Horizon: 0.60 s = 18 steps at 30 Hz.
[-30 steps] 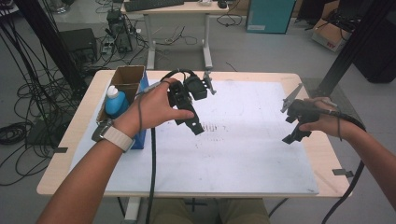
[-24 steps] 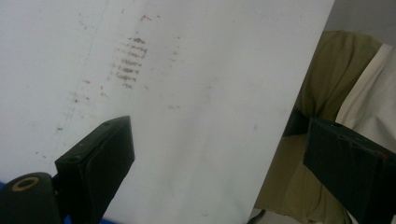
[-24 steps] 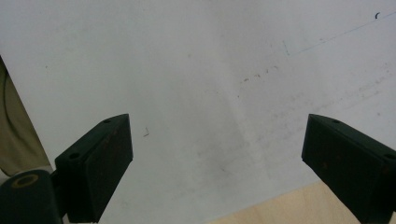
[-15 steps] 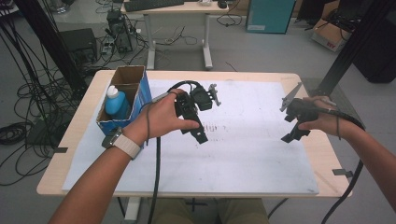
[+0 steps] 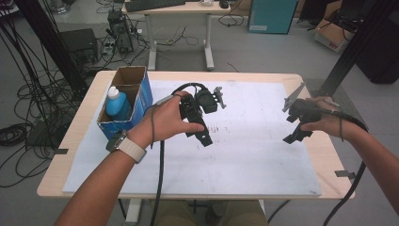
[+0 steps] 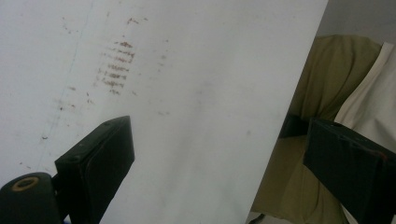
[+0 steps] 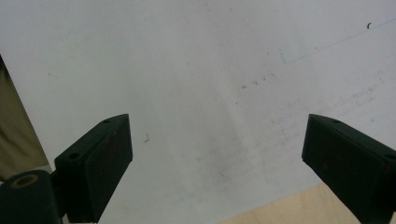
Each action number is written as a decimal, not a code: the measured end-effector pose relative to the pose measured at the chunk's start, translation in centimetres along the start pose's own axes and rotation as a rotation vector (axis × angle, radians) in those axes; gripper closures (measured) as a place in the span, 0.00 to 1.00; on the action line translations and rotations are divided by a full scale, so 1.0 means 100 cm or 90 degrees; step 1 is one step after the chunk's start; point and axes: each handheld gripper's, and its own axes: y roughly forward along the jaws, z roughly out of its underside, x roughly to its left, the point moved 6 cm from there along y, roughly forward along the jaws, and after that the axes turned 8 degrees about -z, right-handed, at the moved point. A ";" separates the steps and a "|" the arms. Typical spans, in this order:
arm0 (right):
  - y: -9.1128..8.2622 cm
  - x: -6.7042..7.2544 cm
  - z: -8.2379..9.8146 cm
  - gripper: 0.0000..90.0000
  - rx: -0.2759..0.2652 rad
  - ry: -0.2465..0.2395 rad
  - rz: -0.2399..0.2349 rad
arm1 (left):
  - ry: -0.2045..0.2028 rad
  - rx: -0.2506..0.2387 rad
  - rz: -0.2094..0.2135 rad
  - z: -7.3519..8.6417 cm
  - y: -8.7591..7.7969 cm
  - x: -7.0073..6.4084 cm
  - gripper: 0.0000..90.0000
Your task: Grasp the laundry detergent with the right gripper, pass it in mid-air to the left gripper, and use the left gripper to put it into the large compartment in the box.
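Note:
A person's left hand holds my left gripper (image 5: 200,132) over the middle of the white sheet (image 5: 244,160), just right of the blue box. Its black jaws stand wide apart with nothing between them (image 6: 219,154). Under them lie the sheet, a patch of faint brownish marks (image 6: 114,70), and the sheet's near edge with the person's khaki clothing beyond. Near the table's right edge the right hand holds my right gripper (image 5: 295,134). It is open and empty too (image 7: 217,154), above the sheet close to the bare wood rim (image 7: 299,210).
A blue cardboard box (image 5: 141,96) stands at the table's left, open at the top, with a blue bottle with a white cap (image 5: 115,103) inside. Cables trail from both grippers toward the person. Desks, boxes and floor cables lie beyond the far edge.
The left hand and its gripper have drifted a little to the right, away from the blue box. The right hand has stayed where it was. Both jaw pairs look unchanged.

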 end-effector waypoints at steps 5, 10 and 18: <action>0.001 -0.001 -0.002 0.09 0.002 -0.003 -0.001 | -0.004 -0.004 0.000 0.001 0.000 0.001 0.10; 0.002 -0.001 -0.001 0.09 0.002 -0.001 -0.001 | -0.006 -0.002 -0.002 0.002 0.001 0.002 0.10; 0.003 -0.002 -0.002 0.09 0.005 -0.001 -0.003 | -0.010 -0.004 -0.003 0.004 0.001 0.004 0.10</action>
